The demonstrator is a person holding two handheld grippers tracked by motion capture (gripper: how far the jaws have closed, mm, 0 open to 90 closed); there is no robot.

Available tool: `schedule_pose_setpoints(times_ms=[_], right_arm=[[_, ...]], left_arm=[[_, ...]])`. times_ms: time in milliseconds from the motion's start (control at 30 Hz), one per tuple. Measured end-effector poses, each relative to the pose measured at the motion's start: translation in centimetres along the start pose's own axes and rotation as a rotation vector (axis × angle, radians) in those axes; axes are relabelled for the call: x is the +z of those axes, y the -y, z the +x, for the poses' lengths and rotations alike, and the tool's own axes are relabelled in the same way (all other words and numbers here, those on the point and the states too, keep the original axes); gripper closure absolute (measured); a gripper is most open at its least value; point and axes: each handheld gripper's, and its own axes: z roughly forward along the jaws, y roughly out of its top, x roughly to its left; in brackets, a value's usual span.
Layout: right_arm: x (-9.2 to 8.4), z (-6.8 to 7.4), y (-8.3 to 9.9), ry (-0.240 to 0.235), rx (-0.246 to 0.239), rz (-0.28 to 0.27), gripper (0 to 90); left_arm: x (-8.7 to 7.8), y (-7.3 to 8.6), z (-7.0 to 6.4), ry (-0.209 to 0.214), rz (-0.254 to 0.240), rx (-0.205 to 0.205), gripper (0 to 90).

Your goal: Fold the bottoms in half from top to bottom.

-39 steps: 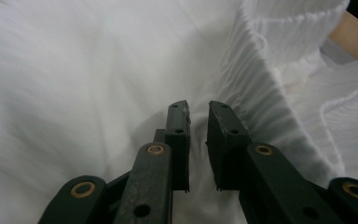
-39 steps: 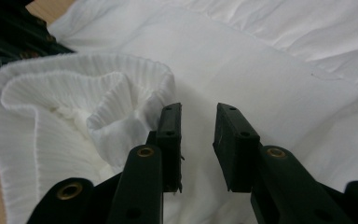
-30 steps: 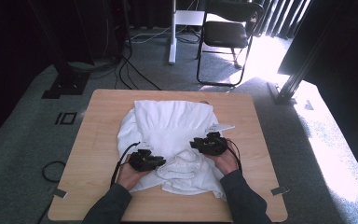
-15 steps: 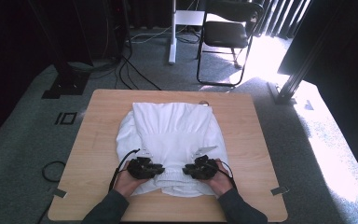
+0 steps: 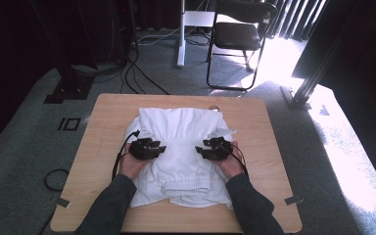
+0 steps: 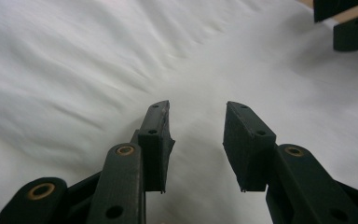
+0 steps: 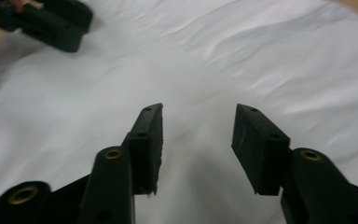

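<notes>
A white garment (image 5: 181, 142) lies spread and partly folded on the wooden table (image 5: 264, 132), its ribbed band toward the front edge. My left gripper (image 5: 159, 148) hovers over its left half and my right gripper (image 5: 200, 149) over its right half, tips facing each other. In the left gripper view the left gripper (image 6: 198, 105) stands open just above the white cloth (image 6: 74, 70), with nothing between the jaws, which have just been opening. The right gripper (image 7: 198, 109) is likewise open over the cloth (image 7: 261, 56), its jaws just opened and nothing between them.
Bare wood borders the garment on the left, right and far sides. Beyond the table stand a black folding chair (image 5: 240, 34) and a white post (image 5: 180, 29), with cables (image 5: 142, 73) on the carpet. The person's dark sleeves (image 5: 112, 205) come in from the front edge.
Both grippers went toward the front edge with the cloth, then came back to the garment's middle with jaws apart. The garment now lies flatter, with a folded layer at the front.
</notes>
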Motion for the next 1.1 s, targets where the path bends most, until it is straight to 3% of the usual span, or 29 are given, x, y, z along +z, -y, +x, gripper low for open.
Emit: schedule_pose_setpoints(times_ms=[33,133,267,367,500,700,1100], right_arm=[[1.3,-1.2,-0.6,0.039,0.017,0.009,49.0],[3.0,-2.5,-0.6,0.065,0.047,0.038,49.0],[4.9,-3.3,0.6,0.067,0.075,0.095,49.0],[5.0,-3.1,1.4,0.061,0.079,0.089,49.0],[4.4,-2.7,2.0,0.043,0.102,0.092,49.0],[3.0,-1.0,3.0,0.037,0.069,0.125,48.9],[0.1,2.8,5.4,0.009,0.039,0.163,48.9]], left_arm=[[0.5,-0.1,0.3,0.003,0.007,-0.005,62.1],[1.7,0.2,0.8,-0.001,0.033,-0.022,62.9],[2.6,0.9,1.0,0.012,0.046,-0.037,63.4],[2.4,1.3,0.9,0.021,0.050,-0.041,63.3],[1.8,2.3,0.1,0.036,0.037,-0.047,63.3],[0.0,4.6,-2.1,0.065,0.011,-0.035,63.2],[-3.2,7.7,-5.5,0.111,0.042,0.018,62.2]])
